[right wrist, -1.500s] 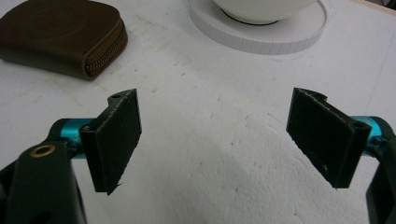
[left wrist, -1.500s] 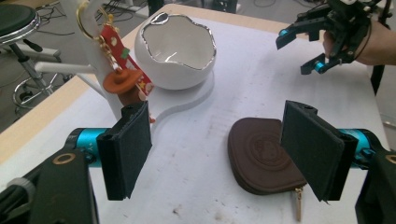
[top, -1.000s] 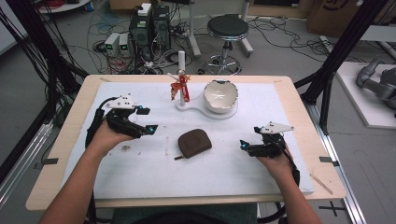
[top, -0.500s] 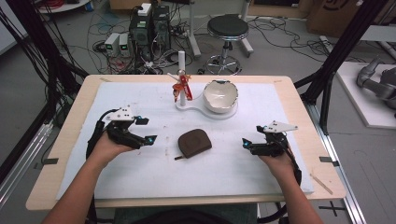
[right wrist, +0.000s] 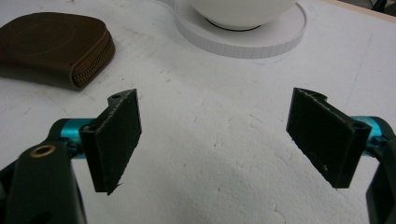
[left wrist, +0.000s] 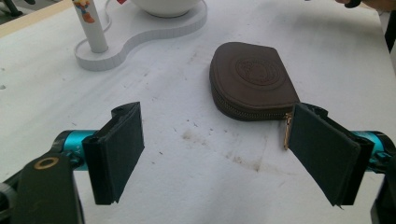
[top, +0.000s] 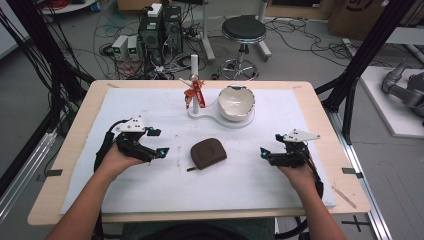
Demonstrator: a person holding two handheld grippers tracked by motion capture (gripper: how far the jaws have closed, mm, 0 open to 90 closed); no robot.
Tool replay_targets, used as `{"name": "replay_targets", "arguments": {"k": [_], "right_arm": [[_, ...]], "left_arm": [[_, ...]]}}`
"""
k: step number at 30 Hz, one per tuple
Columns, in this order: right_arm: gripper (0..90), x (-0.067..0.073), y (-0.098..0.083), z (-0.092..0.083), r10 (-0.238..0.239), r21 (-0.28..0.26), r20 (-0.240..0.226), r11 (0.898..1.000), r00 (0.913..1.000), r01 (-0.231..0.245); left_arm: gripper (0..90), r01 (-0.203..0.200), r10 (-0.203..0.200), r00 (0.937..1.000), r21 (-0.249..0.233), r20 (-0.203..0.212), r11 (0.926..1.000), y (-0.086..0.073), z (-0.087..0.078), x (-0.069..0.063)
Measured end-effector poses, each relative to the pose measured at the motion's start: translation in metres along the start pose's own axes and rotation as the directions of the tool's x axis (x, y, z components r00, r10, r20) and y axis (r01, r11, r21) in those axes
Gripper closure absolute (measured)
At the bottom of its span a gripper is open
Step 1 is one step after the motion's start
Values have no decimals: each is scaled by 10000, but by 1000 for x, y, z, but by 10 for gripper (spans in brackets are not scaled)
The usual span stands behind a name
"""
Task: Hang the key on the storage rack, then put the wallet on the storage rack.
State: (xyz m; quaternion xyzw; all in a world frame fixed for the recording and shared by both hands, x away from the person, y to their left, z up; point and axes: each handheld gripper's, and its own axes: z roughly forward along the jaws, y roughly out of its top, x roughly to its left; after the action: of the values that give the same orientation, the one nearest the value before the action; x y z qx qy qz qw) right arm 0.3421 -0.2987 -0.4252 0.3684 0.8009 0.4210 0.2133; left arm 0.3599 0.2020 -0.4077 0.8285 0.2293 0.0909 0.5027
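Note:
A brown zipped leather pouch (top: 208,152) lies flat in the middle of the white mat (top: 165,195). Left of it my left gripper (top: 159,141) stands open, jaws wide and empty; in the left gripper view the pouch (left wrist: 252,81) lies just ahead of the right jaw, its zipper pull (left wrist: 286,131) beside that jaw. My right gripper (top: 273,148) is open too, right of the pouch and apart from it; the pouch (right wrist: 51,48) sits at the upper left in its own view. Behind the pouch a white stand (top: 212,111) carries a white bowl (top: 236,101) and a post with a small red figure (top: 193,93).
The mat lies on a wooden table (top: 320,120). Black frame legs (top: 370,55) rise at both sides. A stool (top: 243,30), computer boxes (top: 160,27) and cables stand on the floor beyond the far edge.
My left gripper has slid down and to the right, closer to the pouch. The right gripper has shifted only slightly. Both stay open.

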Motion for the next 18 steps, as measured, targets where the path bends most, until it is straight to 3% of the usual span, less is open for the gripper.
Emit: {"name": "replay_targets", "arguments": {"k": [10, 18], "right_arm": [[180, 0, -1, -3, 50, -23, 104, 10000, 9999, -50], [180, 3, 0, -2, -186, 52, 47, 9998, 9998, 186]], "left_arm": [[187, -102, 98, 9997, 151, 236, 9998, -1, 6, -4], [187, -277, 260, 9991, 528, 330, 9982, -1, 13, -9]]}}
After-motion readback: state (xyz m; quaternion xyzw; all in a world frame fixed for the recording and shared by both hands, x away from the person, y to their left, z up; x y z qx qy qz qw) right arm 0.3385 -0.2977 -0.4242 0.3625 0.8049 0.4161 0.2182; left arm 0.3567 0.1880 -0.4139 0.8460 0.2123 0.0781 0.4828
